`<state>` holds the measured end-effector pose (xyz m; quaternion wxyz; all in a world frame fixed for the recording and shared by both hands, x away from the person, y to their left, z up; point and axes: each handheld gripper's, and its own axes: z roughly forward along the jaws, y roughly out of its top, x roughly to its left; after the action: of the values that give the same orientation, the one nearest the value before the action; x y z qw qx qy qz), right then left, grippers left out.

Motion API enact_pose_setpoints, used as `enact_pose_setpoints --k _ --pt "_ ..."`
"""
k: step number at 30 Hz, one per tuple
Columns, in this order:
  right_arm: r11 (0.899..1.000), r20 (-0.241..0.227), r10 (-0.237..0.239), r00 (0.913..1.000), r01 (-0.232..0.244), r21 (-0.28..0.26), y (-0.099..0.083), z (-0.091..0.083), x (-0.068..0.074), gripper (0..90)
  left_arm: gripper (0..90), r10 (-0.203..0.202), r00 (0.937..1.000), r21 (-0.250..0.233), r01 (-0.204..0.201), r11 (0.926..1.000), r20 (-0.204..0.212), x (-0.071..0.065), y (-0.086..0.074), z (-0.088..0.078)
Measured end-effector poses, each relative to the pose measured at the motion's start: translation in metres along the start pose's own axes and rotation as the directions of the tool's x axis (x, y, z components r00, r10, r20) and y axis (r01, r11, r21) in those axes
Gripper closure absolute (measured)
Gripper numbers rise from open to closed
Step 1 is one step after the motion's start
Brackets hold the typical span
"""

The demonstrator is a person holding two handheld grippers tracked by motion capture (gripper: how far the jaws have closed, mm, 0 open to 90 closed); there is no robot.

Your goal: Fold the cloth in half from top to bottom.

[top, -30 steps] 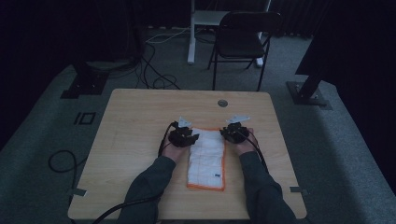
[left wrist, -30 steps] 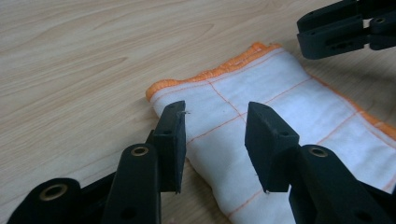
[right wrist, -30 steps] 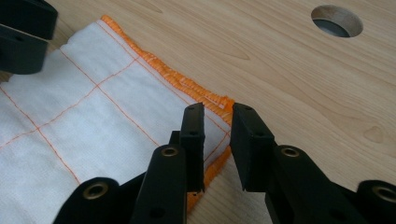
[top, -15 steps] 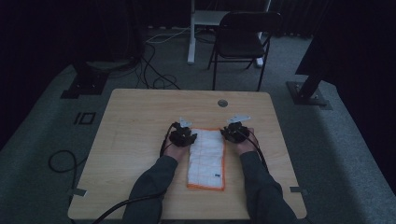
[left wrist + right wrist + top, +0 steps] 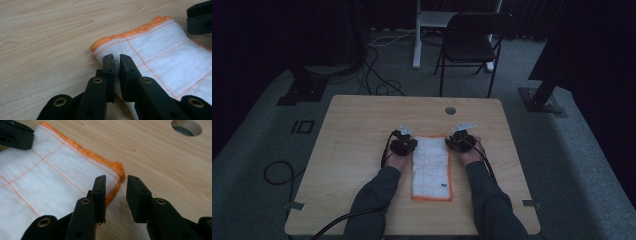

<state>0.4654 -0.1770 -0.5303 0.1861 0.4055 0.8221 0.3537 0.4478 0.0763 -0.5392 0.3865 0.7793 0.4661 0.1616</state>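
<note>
Cloth [image 5: 431, 166], white, orange-hemmed: my left gripper [image 5: 117, 64] has just closed, pinching its far-left edge; my right gripper [image 5: 116, 185], jaws just parting, straddles the far-right corner, unclamped.

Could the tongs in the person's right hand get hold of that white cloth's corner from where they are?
Probably yes. The right tongs stand open, jaws either side of the near corner of the white, orange-edged folded cloth; only bare wooden table lies around it.

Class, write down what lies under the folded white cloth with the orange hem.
The folded white cloth with the orange hem lies flat on the light wooden table; bare wood shows all round it. Whatever sits beneath its layers is covered and cannot be seen.
</note>
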Motion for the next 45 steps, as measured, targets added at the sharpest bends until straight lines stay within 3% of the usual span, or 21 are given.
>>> enact_pose_setpoints --k 7,11,17,26,31,33,36,39,45 --pt "1.000 0.000 -0.010 1.0000 0.010 0.003 0.010 0.008 0.003 69.0 86.1 -0.036 0.9986 -0.028 0.035 0.9990 -0.039 0.005 -0.002 -0.004" --pt "1.000 0.002 -0.010 0.9999 0.010 0.006 0.015 0.014 0.003 69.0 81.4 -0.062 0.9962 -0.027 0.060 0.9978 -0.061 0.008 -0.003 -0.003" --pt "1.000 -0.001 -0.021 0.9998 0.021 0.013 0.024 0.023 0.005 67.8 72.0 -0.068 0.9960 -0.011 0.067 0.9977 -0.059 0.012 -0.001 -0.002" --pt "0.999 -0.010 0.016 0.9998 -0.016 0.031 0.028 0.038 0.003 60.3 66.1 -0.080 0.9960 0.011 0.081 0.9967 -0.039 0.018 0.001 0.003" --pt "0.998 -0.048 0.043 0.9979 -0.041 0.047 0.029 0.041 -0.001 64.2 70.7 -0.084 0.9963 0.018 0.084 0.9963 -0.017 0.021 0.003 0.005" --pt "0.998 -0.061 0.037 0.9975 -0.035 0.047 0.029 0.041 0.000 69.0 75.1 -0.088 0.9961 0.025 0.088 0.9958 0.001 0.021 0.004 0.005" --pt "0.998 -0.083 0.051 0.9953 -0.047 0.052 0.030 0.041 -0.002 73.8 81.0 -0.126 0.9914 0.043 0.124 0.9914 0.037 0.025 0.006 0.007" --pt "0.996 -0.112 0.068 0.9914 -0.060 0.073 0.032 0.041 -0.001 82.9 83.8 -0.129 0.9903 0.057 0.126 0.9903 0.051 0.026 0.008 0.007" --pt "0.996 -0.085 0.056 0.9948 -0.050 0.071 0.034 0.040 0.000 86.0 86.1 -0.137 0.9887 0.056 0.134 0.9894 0.059 0.028 0.011 0.007"
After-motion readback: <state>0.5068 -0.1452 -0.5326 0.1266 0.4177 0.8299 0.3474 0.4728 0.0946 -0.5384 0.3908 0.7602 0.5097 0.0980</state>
